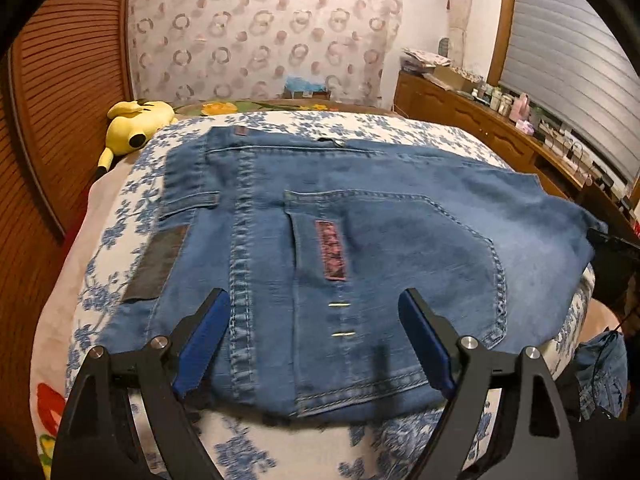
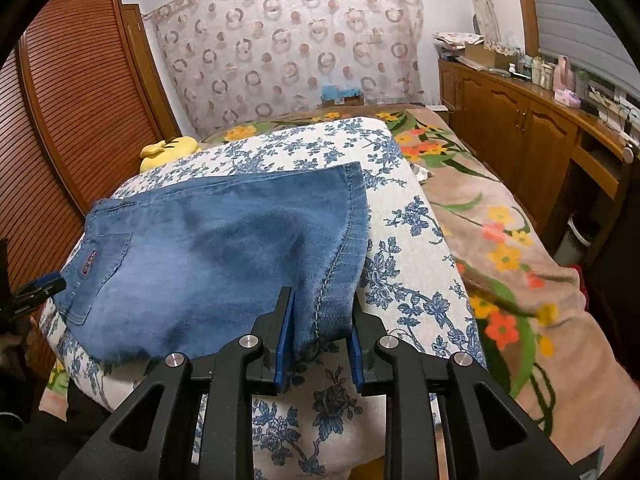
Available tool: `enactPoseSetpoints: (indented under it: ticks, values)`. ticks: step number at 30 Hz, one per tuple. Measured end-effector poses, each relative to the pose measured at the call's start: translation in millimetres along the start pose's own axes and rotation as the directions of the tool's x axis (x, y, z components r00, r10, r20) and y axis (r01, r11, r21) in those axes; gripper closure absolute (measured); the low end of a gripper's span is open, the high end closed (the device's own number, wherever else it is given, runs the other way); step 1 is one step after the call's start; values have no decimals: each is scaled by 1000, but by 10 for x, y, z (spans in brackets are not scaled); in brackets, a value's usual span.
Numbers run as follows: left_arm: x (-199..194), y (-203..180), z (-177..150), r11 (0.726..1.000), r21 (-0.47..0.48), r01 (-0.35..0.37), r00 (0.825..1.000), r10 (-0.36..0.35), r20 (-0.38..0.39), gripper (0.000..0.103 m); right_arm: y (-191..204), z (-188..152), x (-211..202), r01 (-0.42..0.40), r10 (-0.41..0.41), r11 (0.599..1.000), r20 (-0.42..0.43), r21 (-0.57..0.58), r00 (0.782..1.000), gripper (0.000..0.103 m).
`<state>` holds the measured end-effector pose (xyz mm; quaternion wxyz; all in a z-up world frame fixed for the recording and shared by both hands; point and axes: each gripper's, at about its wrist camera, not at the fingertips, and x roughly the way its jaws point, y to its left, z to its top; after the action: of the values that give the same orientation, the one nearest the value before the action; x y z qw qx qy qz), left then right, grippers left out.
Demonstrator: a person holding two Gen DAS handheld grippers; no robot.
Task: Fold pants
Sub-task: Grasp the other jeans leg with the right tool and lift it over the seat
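The blue denim pants [image 1: 360,240] lie folded on a white cushion with blue flowers [image 1: 280,448], back pocket and pink label facing up. My left gripper [image 1: 316,308] is open, its blue pads [image 1: 204,344] spread just above the pants' near waistband edge, holding nothing. In the right wrist view the pants [image 2: 224,256] stretch to the left, and my right gripper [image 2: 322,308] is closed on the near hem corner of the pant leg, the denim bunched between its blue pads [image 2: 286,340]. The left gripper's tip [image 2: 44,284] shows at the far left.
A yellow plush toy [image 1: 134,126] lies at the cushion's far left. A floral bedspread [image 2: 500,240] covers the bed to the right. A wooden slatted wardrobe [image 2: 80,100] stands left. A wooden cabinet [image 2: 520,132] with bottles and boxes runs along the right wall.
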<state>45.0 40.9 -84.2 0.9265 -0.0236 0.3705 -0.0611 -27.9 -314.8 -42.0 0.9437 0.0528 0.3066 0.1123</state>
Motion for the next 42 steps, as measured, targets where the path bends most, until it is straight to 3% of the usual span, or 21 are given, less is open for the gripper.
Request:
enactPoseSetpoints:
  ticks: [3, 22, 23, 27, 34, 42]
  values:
    - [29, -107, 28, 999, 34, -35, 999, 35, -1, 17, -9, -18, -37, 0, 0, 1000, 2, -4, 1000, 79]
    - [22, -550, 159, 994, 103, 42, 999, -45, 20, 17, 13, -65, -145, -16, 16, 1000, 23, -25, 1000, 78]
    - [30, -573, 163, 993, 107, 43, 999, -45, 17, 17, 26, -65, -164, -20, 21, 999, 37, -31, 999, 85]
    - [24, -627, 148, 992, 119, 42, 999, -44, 12, 17, 49, -68, -207, -27, 31, 999, 83, -43, 996, 87]
    - [0, -638, 147, 993, 112, 42, 999, -45, 19, 17, 218, 126, -346, -75, 91, 992, 179, -97, 980, 90]
    - [-124, -505, 152, 996, 82, 28, 998, -32, 48, 17, 767, 485, -231, -179, 227, 955, 194, -238, 954, 91]
